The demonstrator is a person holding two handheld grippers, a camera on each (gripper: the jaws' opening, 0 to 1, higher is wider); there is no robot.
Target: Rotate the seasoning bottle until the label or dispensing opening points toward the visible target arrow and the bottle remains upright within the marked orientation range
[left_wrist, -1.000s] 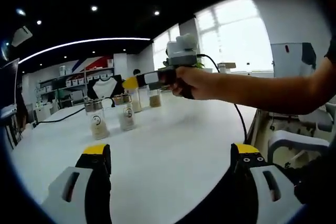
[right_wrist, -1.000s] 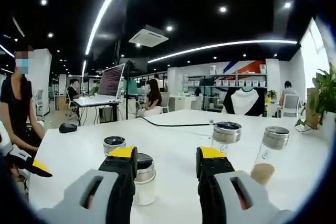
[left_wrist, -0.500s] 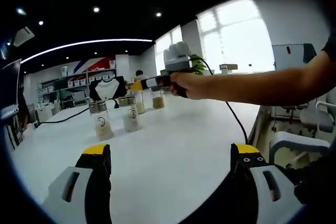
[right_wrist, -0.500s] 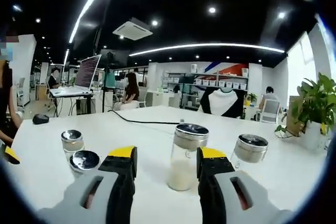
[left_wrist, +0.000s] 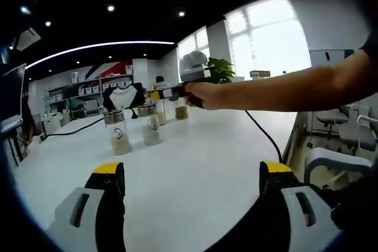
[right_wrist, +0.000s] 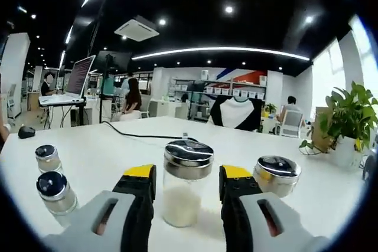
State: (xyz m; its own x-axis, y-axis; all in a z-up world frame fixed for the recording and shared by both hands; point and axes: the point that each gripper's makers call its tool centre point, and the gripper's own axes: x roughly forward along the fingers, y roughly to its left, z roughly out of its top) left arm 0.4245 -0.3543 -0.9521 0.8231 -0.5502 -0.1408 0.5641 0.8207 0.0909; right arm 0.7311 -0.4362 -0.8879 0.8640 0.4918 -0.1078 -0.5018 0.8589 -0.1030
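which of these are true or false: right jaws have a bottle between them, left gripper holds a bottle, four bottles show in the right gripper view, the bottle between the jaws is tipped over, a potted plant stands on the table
1. The right gripper has a seasoning bottle between its jaws. True; whether the jaws touch it cannot be told.
2. The left gripper holds a bottle. False: its jaws stand open over bare table.
3. Four bottles show in the right gripper view. True: two small bottles at the left and another bottle at the right.
4. The bottle between the jaws is tipped over. False: it stands upright.
5. A potted plant stands on the table. True.
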